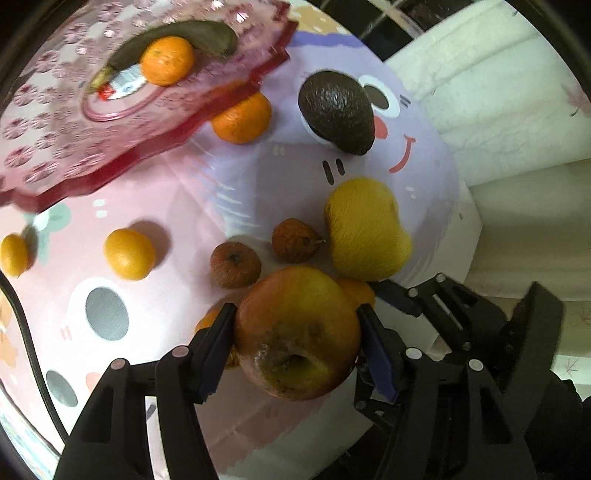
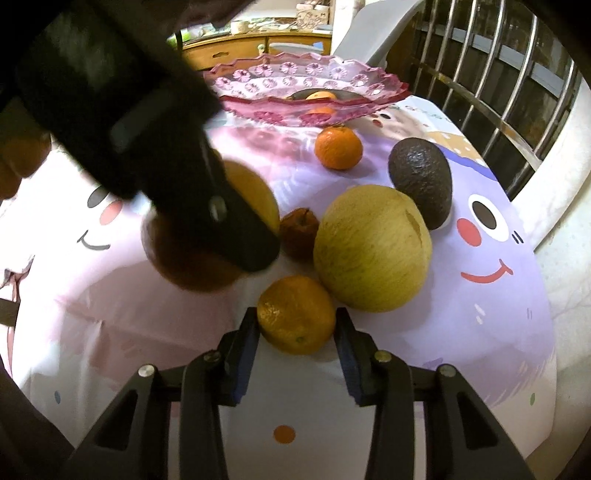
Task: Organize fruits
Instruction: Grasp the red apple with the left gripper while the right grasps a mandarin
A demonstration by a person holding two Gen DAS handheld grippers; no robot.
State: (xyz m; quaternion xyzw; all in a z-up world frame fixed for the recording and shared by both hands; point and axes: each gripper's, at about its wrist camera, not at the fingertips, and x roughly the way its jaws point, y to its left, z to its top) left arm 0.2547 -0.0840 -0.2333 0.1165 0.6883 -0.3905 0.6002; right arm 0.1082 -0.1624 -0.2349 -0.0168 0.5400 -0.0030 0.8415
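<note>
Apple [image 1: 297, 332] riding clamped in left gripper [image 1: 295, 347], pink bowl [image 1: 229, 92] lying ahead (right gripper [image 2: 295, 332] straddling an orange [image 2: 295, 314], contact unclear).

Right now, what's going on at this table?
Fruit is being sorted into a pink glass dish. The left claw is shut on an apple, held above the table. The right claw straddles an orange on the tablecloth; whether it grips is unclear. A banana and a small orange sit in the dish. An avocado and a yellow melon are outside it.
</note>
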